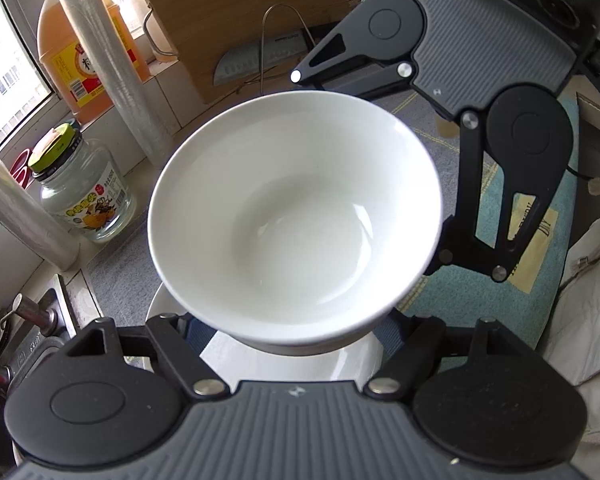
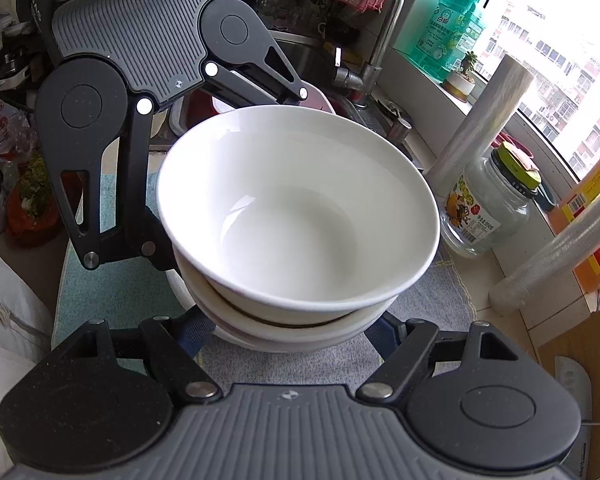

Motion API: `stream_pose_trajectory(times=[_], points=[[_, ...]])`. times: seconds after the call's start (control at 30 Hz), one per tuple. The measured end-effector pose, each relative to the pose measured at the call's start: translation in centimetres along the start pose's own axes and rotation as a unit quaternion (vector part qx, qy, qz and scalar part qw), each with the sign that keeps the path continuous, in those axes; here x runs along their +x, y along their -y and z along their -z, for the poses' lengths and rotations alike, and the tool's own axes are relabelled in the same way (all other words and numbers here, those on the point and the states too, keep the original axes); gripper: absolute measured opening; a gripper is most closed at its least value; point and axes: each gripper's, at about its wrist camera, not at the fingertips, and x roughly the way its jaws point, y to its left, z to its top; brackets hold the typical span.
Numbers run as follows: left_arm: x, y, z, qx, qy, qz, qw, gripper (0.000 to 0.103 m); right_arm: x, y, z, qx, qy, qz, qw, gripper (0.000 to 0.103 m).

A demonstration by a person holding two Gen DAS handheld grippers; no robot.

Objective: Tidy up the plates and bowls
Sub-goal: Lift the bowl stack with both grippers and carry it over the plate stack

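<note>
Right wrist view shows my right gripper [image 2: 288, 332] and left gripper [image 1: 296, 332] clamping the bowl stack [image 2: 296, 216] above the tabletop [image 2: 440, 300], so I carry it level, both sides together.

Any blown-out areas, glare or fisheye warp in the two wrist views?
Left wrist: window at far left is overexposed; soft highlight inside the white bowl; cling-film roll bows with the fisheye. Right wrist: window at upper right blows out near the corner; bowl interior evenly lit, with pale reflections; frame edges curve strongly. Both look sharp, with no obvious motion blur.
</note>
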Motion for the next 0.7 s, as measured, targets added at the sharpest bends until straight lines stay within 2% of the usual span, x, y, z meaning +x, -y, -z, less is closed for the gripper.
stream_pose_trajectory(times=[0.23,0.7], points=[[-0.1,-1.6,1.7,-0.002,-0.009,-0.005,0.9999,0.079,1.9,-0.2,-1.7,-0.001,0.0,-0.005,1.0,0.084],[1.5,-3.8,3.7,-0.009,-0.019,0.013,0.9997,0.079,5.2,0.1,-2.7,0.018,-0.021,-0.015,1.0,0.083]])
